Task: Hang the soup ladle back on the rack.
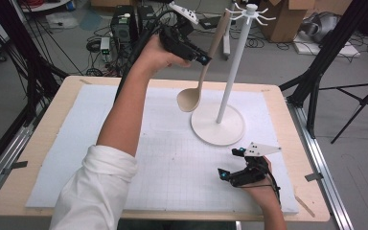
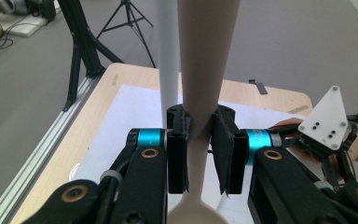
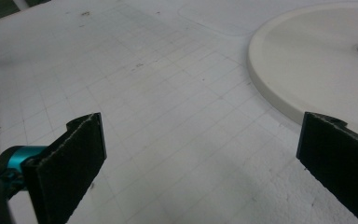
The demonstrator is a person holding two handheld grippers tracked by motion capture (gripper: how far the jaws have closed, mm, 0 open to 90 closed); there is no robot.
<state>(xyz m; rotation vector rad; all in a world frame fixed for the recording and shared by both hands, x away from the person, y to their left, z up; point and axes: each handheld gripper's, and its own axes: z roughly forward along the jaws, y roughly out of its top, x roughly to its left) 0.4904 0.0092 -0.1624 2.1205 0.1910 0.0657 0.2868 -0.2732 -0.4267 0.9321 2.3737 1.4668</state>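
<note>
The left gripper (image 1: 202,58) clamps the beige ladle (image 1: 197,88) at mid-handle, bowl hanging down just beside the white hook stand (image 1: 230,81), probably so the handle's top can reach a hook. The right gripper (image 1: 230,165) rests wide open and empty on the table (image 1: 43,139) near the stand's base.

The left gripper (image 2: 199,156) clamps the beige ladle's (image 2: 204,70) handle above the table (image 2: 121,79).

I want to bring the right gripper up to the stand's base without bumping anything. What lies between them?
Nothing: in the right gripper view, bare gridded white mat runs from the open right gripper to the stand's round base.
</note>
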